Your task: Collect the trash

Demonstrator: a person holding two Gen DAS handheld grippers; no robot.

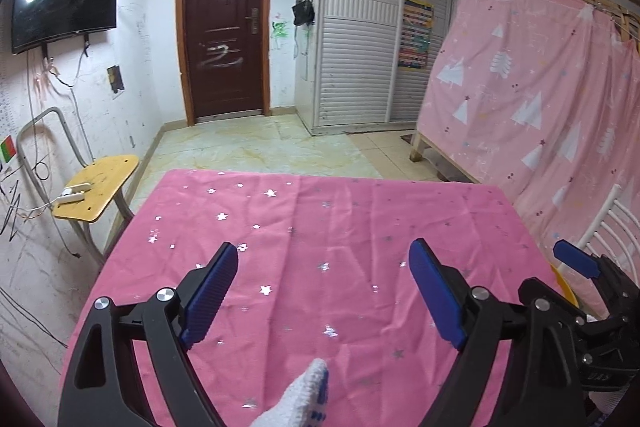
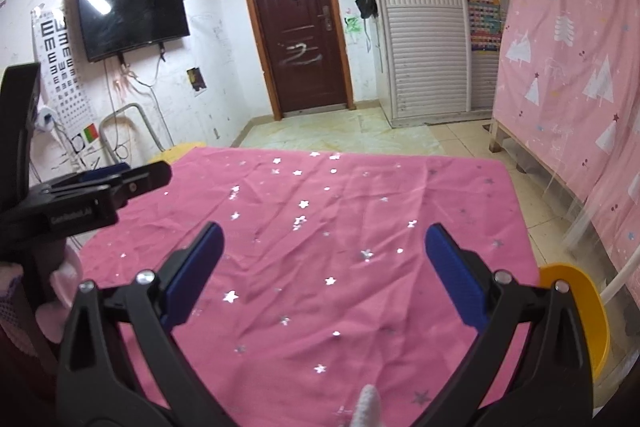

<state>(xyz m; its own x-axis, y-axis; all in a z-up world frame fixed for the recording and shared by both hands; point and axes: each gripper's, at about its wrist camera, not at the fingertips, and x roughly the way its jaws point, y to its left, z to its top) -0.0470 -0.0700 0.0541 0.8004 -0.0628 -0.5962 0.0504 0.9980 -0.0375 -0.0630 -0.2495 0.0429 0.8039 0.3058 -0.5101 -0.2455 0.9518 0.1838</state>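
Left gripper (image 1: 323,293) and right gripper (image 2: 323,273): fingers spread wide, both empty, held above the bench (image 2: 360,211). Pink star cloth bare in both views; no trash visible anywhere on it. Yellow bin (image 2: 584,311) sits just off the bench's right edge, contents hidden. Judgement: either collecting is finished or not begun; cannot tell which

Bright overhead tube light, glare on TV (image 2: 132,11); strong fisheye warp, dark vignette at corners; slight blur at edges.
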